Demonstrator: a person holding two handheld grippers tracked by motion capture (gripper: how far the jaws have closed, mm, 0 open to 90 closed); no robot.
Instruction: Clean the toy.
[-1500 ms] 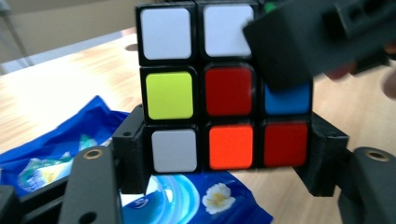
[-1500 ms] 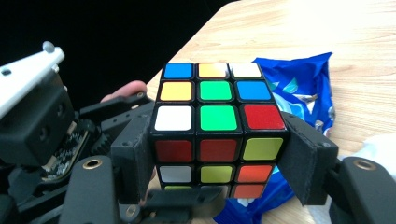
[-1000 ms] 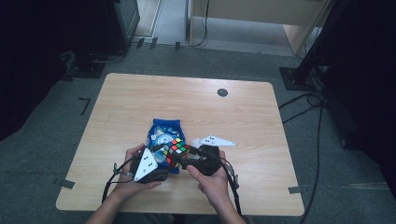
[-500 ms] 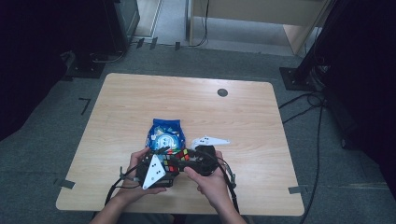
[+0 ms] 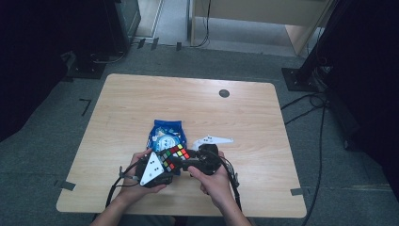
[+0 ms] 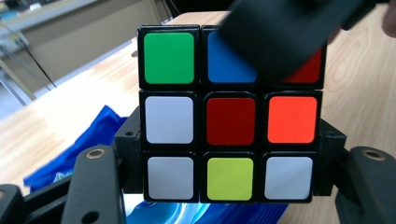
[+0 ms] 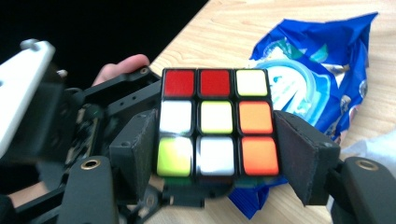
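Now the multicoloured plastic puzzle cube (image 5: 174,157) sits between both grippers: left gripper (image 6: 229,186) clamps its bottom layer, right gripper (image 7: 217,154) pinches across it.

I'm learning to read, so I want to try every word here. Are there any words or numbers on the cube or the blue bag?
Puzzle cube: none; plain colour stickers with no letters or numbers.
Blue snack bag: it has a round printed design, but any lettering is too blurred and crumpled to read.
Table: nothing written on it.
So there is no text here that can be read.
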